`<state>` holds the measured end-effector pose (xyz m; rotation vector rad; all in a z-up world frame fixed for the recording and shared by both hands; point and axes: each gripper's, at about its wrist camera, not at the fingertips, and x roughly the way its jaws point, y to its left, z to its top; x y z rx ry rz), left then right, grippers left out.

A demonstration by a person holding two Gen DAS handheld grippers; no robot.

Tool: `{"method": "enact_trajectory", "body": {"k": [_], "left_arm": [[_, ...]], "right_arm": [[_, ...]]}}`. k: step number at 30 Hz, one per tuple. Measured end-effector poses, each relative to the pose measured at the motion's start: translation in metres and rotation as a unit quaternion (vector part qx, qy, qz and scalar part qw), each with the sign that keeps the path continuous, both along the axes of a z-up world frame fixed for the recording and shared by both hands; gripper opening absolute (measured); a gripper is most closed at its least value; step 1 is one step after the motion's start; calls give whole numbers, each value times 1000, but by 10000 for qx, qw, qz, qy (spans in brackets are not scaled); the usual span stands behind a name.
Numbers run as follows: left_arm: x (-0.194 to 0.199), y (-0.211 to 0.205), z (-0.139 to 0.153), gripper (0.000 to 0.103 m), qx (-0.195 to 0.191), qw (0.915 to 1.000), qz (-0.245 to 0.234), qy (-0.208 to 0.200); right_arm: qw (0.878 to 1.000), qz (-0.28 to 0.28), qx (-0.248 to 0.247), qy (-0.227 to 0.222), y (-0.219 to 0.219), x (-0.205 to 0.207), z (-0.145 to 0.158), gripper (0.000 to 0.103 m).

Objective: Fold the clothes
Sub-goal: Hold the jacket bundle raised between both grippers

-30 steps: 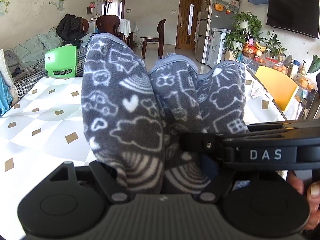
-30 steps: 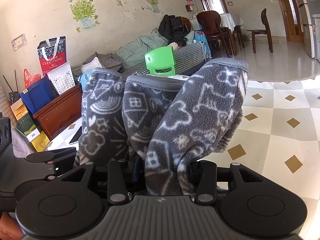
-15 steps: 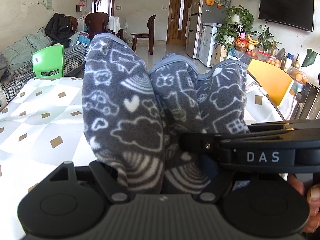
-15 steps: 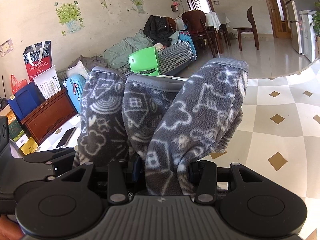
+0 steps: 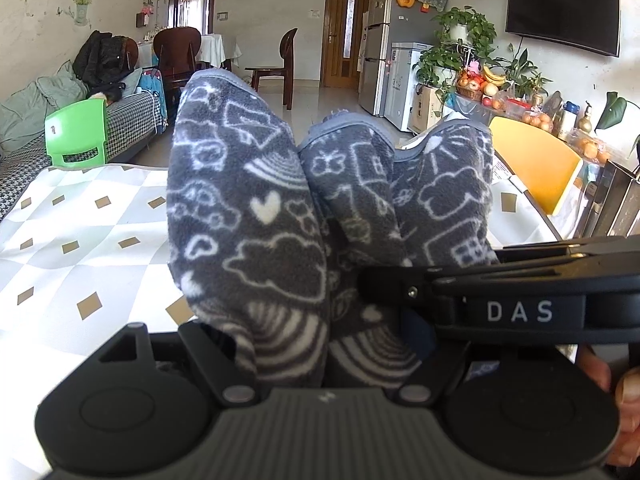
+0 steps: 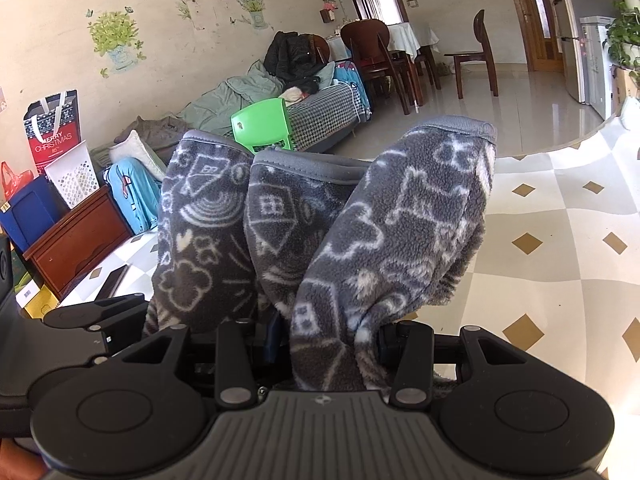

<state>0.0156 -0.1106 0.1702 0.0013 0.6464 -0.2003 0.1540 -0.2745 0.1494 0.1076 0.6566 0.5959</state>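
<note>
Sunlit living room behind, checked counter (image 5: 92,248) below. Both hand-held grippers, left (image 5: 320,364) and right (image 6: 316,356), pinch bunched folds of one grey fleece garment (image 5: 256,216), which stands straight ahead of each. Their bodies sit side by side, equally near it.

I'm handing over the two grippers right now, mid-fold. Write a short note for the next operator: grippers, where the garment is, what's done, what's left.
Left gripper: shut on a bunched edge of the dark grey fleece garment with white doodle print.
Right gripper: shut on another bunch of the same garment, right beside the left one.
Garment: gathered in thick folds that stand up between both sets of fingers, held over the white table cover with gold diamonds. How much hangs below cannot be seen.
Done: both edges gripped and brought together.
Left: probably lay it down on the cover, release, then smooth and finish the fold.
</note>
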Motion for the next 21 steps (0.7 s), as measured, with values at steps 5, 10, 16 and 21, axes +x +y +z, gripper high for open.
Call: {"method": "enact_trajectory", "body": {"k": [5,10,16,21], "left_arm": [[18,-14,3,77,18,10000,-38,-18],[35,-27,4,77,18,9999,-107,-31],[52,-48,2,77,0,9997,-239,-53],[63,-69,-3,77,-44,9992,-409,0]], "right_arm": [[9999,-116,7,-24,-12,8,4,44],[9999,-150,-4,-41,-28,18,7,43],[9994,-324,-16,-75,-49,21,8,44],[9984,-568,45,-45,-74,18,6,43]]}}
